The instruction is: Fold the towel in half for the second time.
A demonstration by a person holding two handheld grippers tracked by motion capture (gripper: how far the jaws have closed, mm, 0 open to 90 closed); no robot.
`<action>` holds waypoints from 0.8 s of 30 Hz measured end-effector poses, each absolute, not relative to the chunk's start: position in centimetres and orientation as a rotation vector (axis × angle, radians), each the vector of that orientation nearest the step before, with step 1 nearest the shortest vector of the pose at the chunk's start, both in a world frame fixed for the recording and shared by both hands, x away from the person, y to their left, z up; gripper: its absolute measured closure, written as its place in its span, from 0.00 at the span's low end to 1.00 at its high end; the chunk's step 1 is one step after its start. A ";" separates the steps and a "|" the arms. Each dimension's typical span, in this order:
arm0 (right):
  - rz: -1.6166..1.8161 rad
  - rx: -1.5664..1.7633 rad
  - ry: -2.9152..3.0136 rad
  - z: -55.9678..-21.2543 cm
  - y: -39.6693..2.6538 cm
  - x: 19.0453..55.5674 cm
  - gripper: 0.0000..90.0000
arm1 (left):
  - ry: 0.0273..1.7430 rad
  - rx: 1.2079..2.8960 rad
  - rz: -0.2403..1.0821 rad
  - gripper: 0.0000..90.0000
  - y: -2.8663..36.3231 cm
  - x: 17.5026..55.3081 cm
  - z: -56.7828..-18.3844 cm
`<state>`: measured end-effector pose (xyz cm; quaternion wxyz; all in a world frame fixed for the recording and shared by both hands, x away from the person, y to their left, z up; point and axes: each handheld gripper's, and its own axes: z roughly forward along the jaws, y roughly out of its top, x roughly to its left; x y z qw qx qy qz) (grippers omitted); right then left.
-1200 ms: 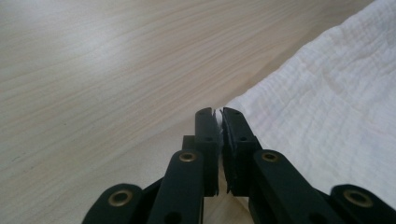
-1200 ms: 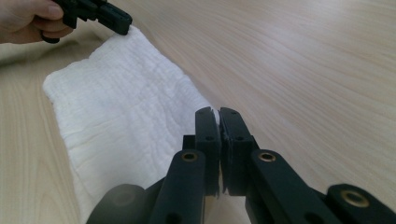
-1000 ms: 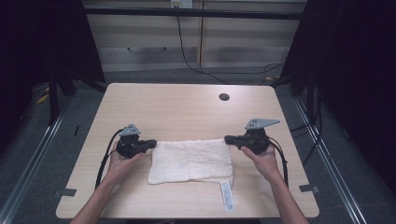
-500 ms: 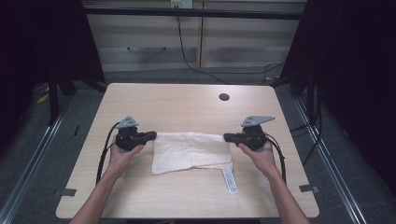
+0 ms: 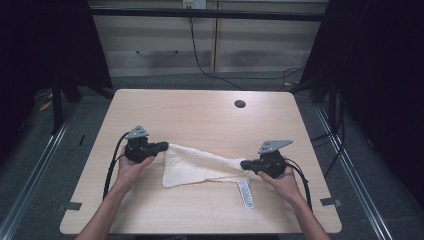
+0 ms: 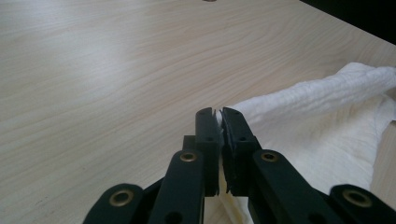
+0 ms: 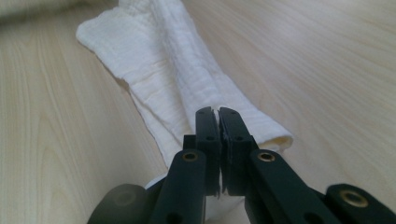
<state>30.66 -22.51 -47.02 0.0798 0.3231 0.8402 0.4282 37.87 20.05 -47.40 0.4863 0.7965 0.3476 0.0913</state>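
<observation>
The left gripper [image 5: 162,146] is pinching a corner of the white cloth [image 5: 200,167] between jaws pressed almost together; in the left gripper view [image 6: 218,116] a thin sliver of fabric is showing in the narrow slit between the black jaws. The right gripper [image 5: 245,164] is clamping the opposite end of the cloth in the same way, and in the right gripper view [image 7: 218,114] the jaws are meeting on a bunched, rolled band of cloth [image 7: 177,79] running away toward twelve o'clock. In the high view the left hand [image 5: 132,167] is sitting at about nine o'clock on the table [image 5: 200,115] and the right hand [image 5: 282,180] at about four o'clock, with the cloth stretching between them, wide near the left gripper and narrowing to a twist at the right one. A white label [image 5: 245,192] is trailing from the cloth toward six o'clock, just beside the right gripper, lying flat on the wood. A dark round hole [image 5: 240,104] is showing in the tabletop at about one o'clock, well apart from the cloth. Black cables [image 5: 112,160] are looping from each gripper back along the forearms.
</observation>
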 end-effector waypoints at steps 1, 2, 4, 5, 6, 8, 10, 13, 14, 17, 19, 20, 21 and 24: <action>1.269 0.961 2.523 -47.1 -22.4 30.5 0.98 | 0.840 1.941 0.225 0.96 20.0 37.8 -47.4; 1.257 0.955 2.538 -47.2 -22.3 30.4 0.98 | 0.837 1.943 0.228 0.96 19.9 37.8 -47.3; 1.253 0.950 2.550 -47.4 -22.2 30.3 0.98 | 0.836 1.940 0.224 0.96 19.8 37.8 -47.3; 1.234 0.945 2.574 -47.6 -22.0 30.1 0.98 | 0.835 1.940 0.223 0.96 19.8 37.8 -47.3; 1.227 0.941 2.591 -47.9 -21.8 29.9 0.98 | 0.834 1.940 0.226 0.96 19.8 37.7 -47.3; 1.218 0.942 2.606 -48.4 -21.7 29.8 0.98 | 0.830 1.942 0.222 0.96 19.7 37.7 -47.3; 1.198 0.959 2.629 -48.9 -21.7 29.8 0.98 | 0.822 1.947 0.221 0.96 19.5 37.6 -47.3; 1.177 0.957 2.660 -49.6 -21.4 29.8 0.98 | 0.816 1.950 0.219 0.96 19.1 37.6 -47.3; 1.157 0.958 2.668 -49.7 -21.2 29.8 0.98 | 0.818 1.946 0.219 0.96 19.0 37.6 -47.3; 1.166 0.983 2.680 -49.8 -21.2 29.9 0.98 | 0.805 1.957 0.216 0.96 18.6 37.6 -47.2; 1.181 1.008 2.682 -49.9 -21.2 30.1 0.98 | 0.795 1.963 0.219 0.96 18.2 37.6 -47.1; 1.182 1.020 2.684 -49.9 -21.3 30.1 0.98 | 0.789 1.964 0.222 0.96 18.1 37.7 -46.9; 1.172 1.020 2.685 -49.9 -21.2 30.2 0.98 | 0.774 1.965 0.223 0.96 17.8 37.7 -46.5; 1.150 1.040 2.692 -49.7 -21.1 30.1 0.99 | 0.756 1.963 0.235 0.95 17.2 37.8 -45.7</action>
